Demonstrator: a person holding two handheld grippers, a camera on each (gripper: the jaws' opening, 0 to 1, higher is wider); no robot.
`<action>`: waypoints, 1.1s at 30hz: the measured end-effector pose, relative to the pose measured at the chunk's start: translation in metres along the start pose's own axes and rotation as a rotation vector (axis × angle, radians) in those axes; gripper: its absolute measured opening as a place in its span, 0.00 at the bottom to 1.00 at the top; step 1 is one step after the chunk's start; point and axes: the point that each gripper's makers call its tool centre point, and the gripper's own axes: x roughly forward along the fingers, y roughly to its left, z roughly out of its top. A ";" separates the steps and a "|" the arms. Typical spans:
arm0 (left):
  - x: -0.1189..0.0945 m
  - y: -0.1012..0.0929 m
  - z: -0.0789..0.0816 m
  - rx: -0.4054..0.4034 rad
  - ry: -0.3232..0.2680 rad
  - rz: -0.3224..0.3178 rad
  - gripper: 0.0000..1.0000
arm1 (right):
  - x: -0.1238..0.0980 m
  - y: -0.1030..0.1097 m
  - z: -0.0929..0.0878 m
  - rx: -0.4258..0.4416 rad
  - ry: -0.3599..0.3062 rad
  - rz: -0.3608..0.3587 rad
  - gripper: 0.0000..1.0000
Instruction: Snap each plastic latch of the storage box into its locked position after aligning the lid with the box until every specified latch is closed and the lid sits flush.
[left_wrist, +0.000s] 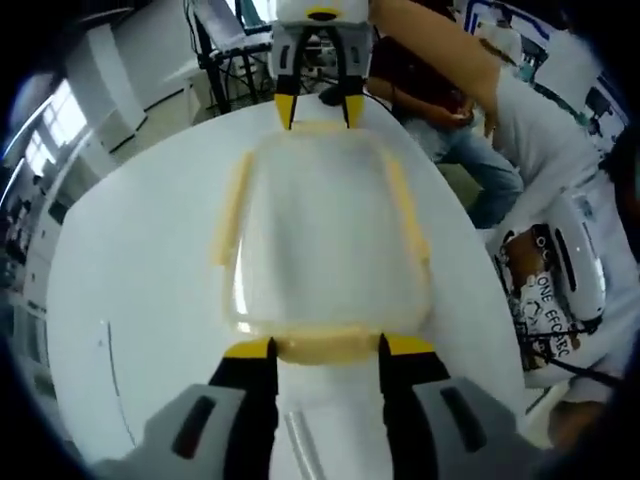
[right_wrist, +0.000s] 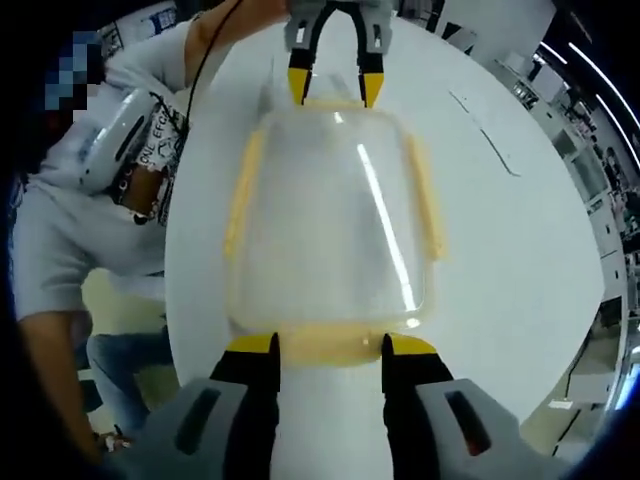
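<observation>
1. The storage box (left_wrist: 325, 240) is seen lying on the white tabletop (left_wrist: 130, 300), its clear lid (right_wrist: 335, 220) in place.
2. The left tool (left_wrist: 327, 348) is held with jaws apart, straddling a yellow end latch (left_wrist: 325, 347).
3. The right tool (right_wrist: 329, 345) is likewise spread across the opposite end latch (right_wrist: 330, 345).
4. A person (right_wrist: 90, 200) is seen beside the tabletop.

A round white desk (left_wrist: 130, 300) spans the middle of both views. In the left gripper view, a seated person in blue jeans (left_wrist: 470, 160) is at the upper right of the frame, bright windows (left_wrist: 55, 125) at the upper left, and dark stand legs (left_wrist: 225, 70) along the top.
</observation>
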 end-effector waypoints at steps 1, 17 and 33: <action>-0.005 -0.001 -0.002 -0.004 0.001 0.000 0.39 | -0.001 0.000 0.006 -0.005 -0.009 0.001 0.39; -0.047 -0.007 -0.039 -0.061 -0.022 0.029 0.38 | 0.001 -0.007 0.064 -0.067 -0.059 0.010 0.39; -0.076 -0.012 -0.080 -0.129 -0.035 0.047 0.38 | 0.018 -0.012 0.113 -0.124 -0.112 0.045 0.39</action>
